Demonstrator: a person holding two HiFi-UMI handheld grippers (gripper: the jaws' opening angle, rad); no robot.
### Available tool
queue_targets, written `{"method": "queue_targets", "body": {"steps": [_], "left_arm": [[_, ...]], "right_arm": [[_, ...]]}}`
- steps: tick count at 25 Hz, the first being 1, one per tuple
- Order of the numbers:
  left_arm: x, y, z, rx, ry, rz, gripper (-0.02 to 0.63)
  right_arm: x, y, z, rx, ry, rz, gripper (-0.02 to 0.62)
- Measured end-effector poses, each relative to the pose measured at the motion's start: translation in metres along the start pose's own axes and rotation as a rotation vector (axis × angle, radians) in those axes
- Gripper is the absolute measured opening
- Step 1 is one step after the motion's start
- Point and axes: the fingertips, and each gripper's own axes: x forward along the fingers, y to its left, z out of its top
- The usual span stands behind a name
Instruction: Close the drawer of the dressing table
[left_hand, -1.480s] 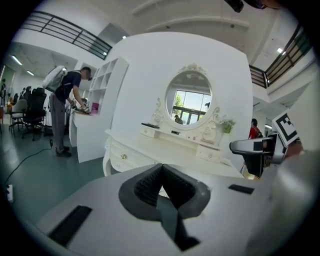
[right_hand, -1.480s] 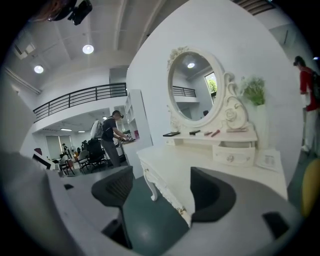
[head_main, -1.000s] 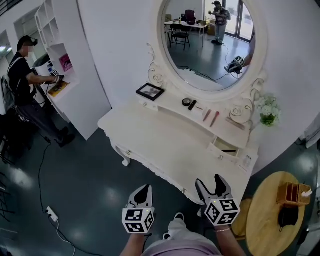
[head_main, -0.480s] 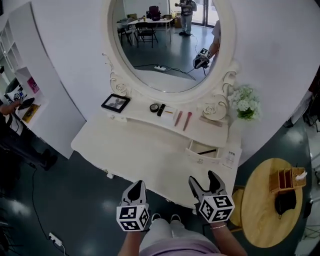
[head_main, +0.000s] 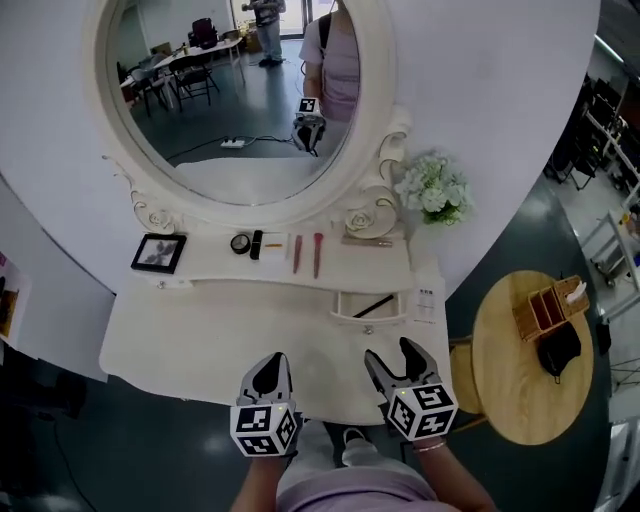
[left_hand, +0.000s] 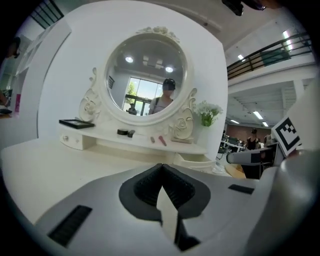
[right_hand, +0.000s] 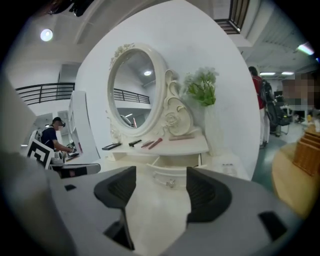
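readable text: none | white card (head_main: 427, 302) on desk (head_main: 190, 340), right end: print too small to read | left gripper (head_main: 270, 368) and right gripper (head_main: 397, 358): black-and-white square marker patterns only, no letters or digits

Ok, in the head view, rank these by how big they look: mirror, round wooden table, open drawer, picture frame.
1. mirror, clearly the largest.
2. round wooden table.
3. open drawer and picture frame: these two look about alike, the drawer wider and the frame deeper, so I won't rank them.
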Motion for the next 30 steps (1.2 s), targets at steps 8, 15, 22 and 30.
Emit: {"method": "queue_targets", "body": {"steps": [8,15,22,30], "left_arm": [[0.053,0.003,0.009,0.047,0.059,-0.190,0.002],[0.084,-0.002,0.007,0.071,0.106,-0.312,0.002],[0.103,-0.006,0.002,0.075,0.142,-0.387,0.002],[0.116,-0.012,-0.008,0.065,0.179,-0.430,0.002]], "right_arm": [[0.024,-0.004,-0.010,0.055,0.018,-0.161,0.294],[0.039,-0.008,-0.023,0.078,0.054,-0.254,0.271],[0.053,-0.016,-0.034,0.101,0.075,-0.321,0.241],[0.068,-0.020,-0.043,0.102,0.111,-0.347,0.210]]}}
